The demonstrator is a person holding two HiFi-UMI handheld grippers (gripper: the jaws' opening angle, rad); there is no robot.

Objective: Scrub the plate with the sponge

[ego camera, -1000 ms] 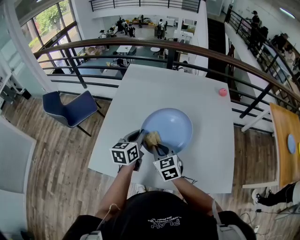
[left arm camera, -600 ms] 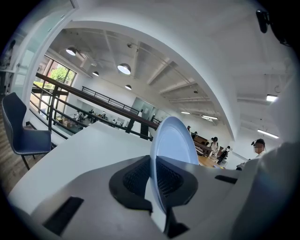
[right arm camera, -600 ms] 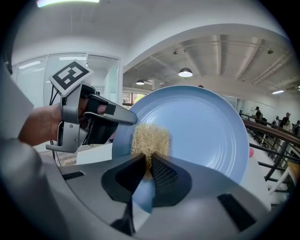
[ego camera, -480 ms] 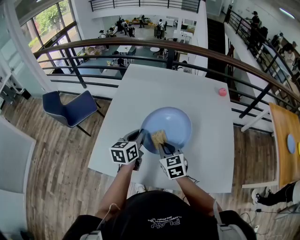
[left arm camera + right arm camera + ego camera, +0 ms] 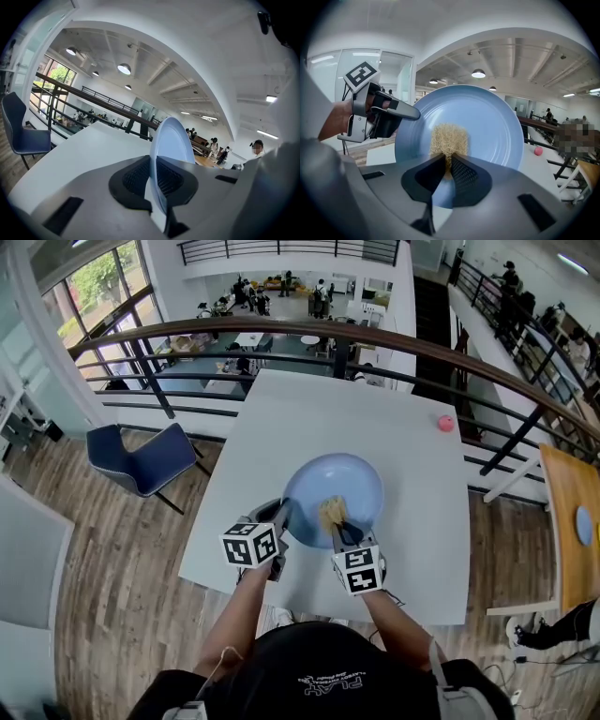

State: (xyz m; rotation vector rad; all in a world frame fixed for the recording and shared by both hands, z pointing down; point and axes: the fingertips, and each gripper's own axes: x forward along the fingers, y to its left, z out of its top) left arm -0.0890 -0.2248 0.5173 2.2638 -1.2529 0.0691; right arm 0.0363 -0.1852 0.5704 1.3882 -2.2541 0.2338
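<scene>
A pale blue plate (image 5: 347, 479) rests on the white table (image 5: 309, 413), its near-left rim tipped up. My left gripper (image 5: 283, 513) is shut on that rim; in the left gripper view the plate's edge (image 5: 171, 136) runs between the pads (image 5: 136, 176), and the jaws have just been opening a little. My right gripper (image 5: 334, 523) is shut on a tan fibrous sponge (image 5: 331, 510), which presses on the plate's inner face. In the right gripper view the sponge (image 5: 448, 138) sticks out past the jaws against the plate (image 5: 492, 117), with the left gripper (image 5: 407, 112) at the rim.
A small pink ball (image 5: 445, 424) lies near the table's far right edge. A curved railing (image 5: 375, 338) runs past the far side, a blue chair (image 5: 141, 457) stands to the left, and a wooden table (image 5: 570, 521) is at the right.
My right gripper has carried the sponge rightward across the plate, from beside the left gripper toward the plate's near middle. The left gripper and the plate have stayed where they were.
</scene>
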